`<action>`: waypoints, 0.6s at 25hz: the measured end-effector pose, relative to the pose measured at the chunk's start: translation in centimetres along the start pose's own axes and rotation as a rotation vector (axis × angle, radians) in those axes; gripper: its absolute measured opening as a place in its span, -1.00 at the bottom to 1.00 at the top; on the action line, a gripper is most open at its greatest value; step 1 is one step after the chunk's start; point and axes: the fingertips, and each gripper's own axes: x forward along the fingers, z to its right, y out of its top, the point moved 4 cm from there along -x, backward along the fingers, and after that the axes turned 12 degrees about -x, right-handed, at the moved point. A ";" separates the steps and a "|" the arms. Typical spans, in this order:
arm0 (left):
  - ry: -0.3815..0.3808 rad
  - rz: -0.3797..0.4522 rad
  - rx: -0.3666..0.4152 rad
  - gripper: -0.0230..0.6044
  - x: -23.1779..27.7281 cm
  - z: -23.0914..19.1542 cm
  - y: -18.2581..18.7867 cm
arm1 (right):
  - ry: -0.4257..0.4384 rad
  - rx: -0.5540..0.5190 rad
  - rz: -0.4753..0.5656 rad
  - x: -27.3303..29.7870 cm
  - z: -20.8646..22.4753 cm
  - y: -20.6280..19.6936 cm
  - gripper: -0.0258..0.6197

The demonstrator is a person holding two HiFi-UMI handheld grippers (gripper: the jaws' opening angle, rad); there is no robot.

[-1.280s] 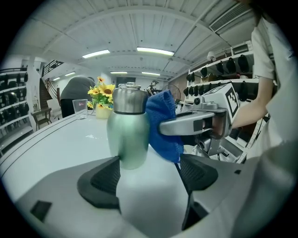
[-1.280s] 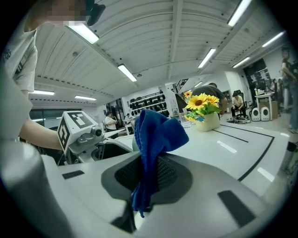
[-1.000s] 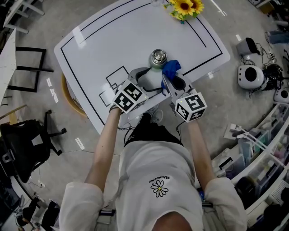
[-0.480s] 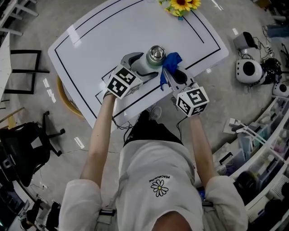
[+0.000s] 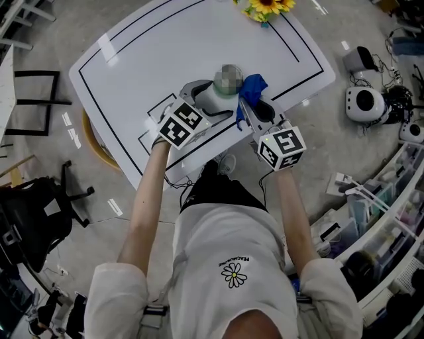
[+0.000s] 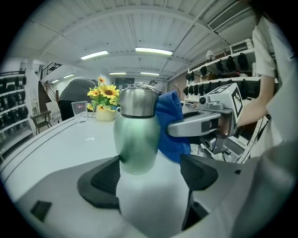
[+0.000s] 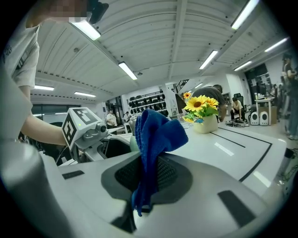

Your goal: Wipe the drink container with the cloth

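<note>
Where the drink container [image 6: 137, 135] sits: between the jaws of the left tongs [image 6: 149, 175], its pale lower body pinched by both pads, its green shoulder and steel cap pointing out past the tips.
Left tongs: closed on the container's lower body, jaws only as wide as the body allows; whether its base rests on the white surface [image 5: 172, 46] cannot be made out.
Right tongs [image 7: 146, 174]: clamped shut on a blue cloth [image 7: 156, 130], which is bunched between the pads with a loose fold rising above and ahead of the tips.
Cloth and container: in the left gripper view the cloth lies against the container's side, on the right tongs' side of it, at shoulder and cap height.
Beyond the tongs: a vase of sunflowers [image 5: 268, 6] and a clear glass [image 6: 80, 110], both well past the tips.
Step in hand: by the look of it, the wipe itself, with cloth on metal and the container steadied.
Next move: probably a stroke of the right tongs along the body, with enough pressure to keep the fold in contact, while the left tongs hold firm or turn an unwiped face towards the cloth.
</note>
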 end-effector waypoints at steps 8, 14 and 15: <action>-0.008 -0.012 -0.032 0.32 -1.1 3.1 -1.9 | 0.069 -0.008 0.004 -0.5 -2.7 -0.3 -0.79; -0.027 0.010 -0.036 0.32 -1.7 4.2 -2.1 | 0.083 0.008 0.017 -0.8 -3.4 0.2 -0.79; -0.016 0.031 -0.040 0.32 -2.2 3.9 -1.6 | 0.072 0.014 0.027 -1.1 -3.1 0.5 -0.79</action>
